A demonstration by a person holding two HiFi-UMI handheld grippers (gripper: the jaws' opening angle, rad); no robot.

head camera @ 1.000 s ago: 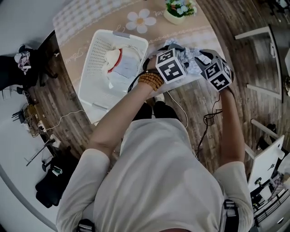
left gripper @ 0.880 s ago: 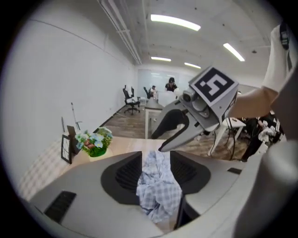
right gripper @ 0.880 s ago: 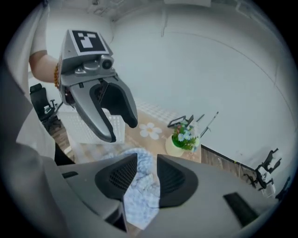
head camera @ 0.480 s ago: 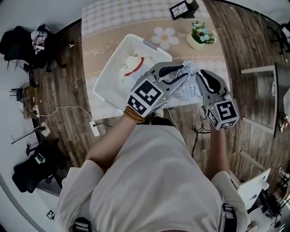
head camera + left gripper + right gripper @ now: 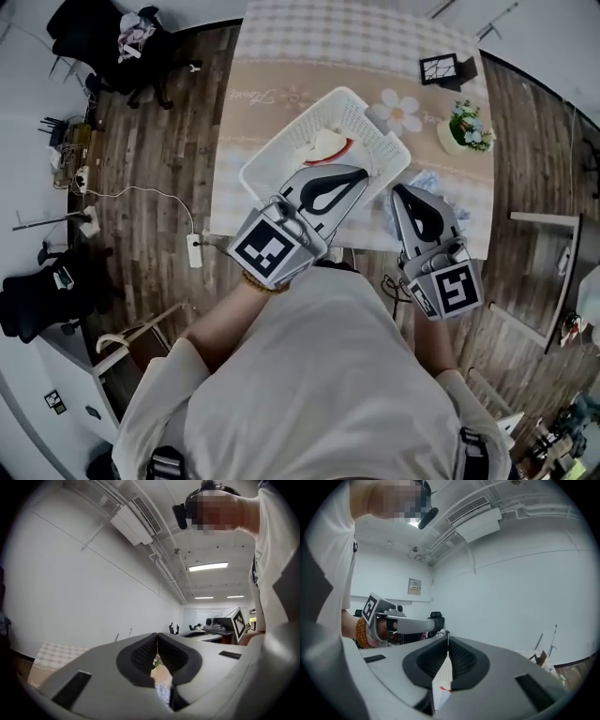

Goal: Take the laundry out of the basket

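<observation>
**Both grippers empty and closed; laundry lying in basket**

- Left gripper (image 5: 363, 173): held out level in front of the person, marker cube toward the body. In the head view its tips overlap the near edge of the basket (image 5: 292, 131). Its own view shows the two dark pads meeting at the tips, having just been closing, with nothing caught between them. Only table and floor show through the gap lower down.
- Right gripper (image 5: 397, 191): alongside the left one, near it but not touching, pointing the same way. It is off the basket's right corner. Jaws have just been closing. In its own view the pads come together at the tips and grip nothing. The left gripper and a bead bracelet (image 5: 361, 633) on that wrist show to the side.
- Laundry: a white garment with a red edge (image 5: 327, 146) sits inside the white perforated basket, toward its far end. Neither gripper touches it.
- A blue-and-white patterned cloth (image 5: 430, 181) lies on the table (image 5: 309, 37) just right of the right gripper, outside the basket.
- The basket stands at an angle on the table's beige runner. A potted flower arrangement (image 5: 464, 127) stands beyond the patterned cloth, well clear of the basket.
- Wooden floor around the table; a power strip (image 5: 195, 251) lies on it to the left.
</observation>
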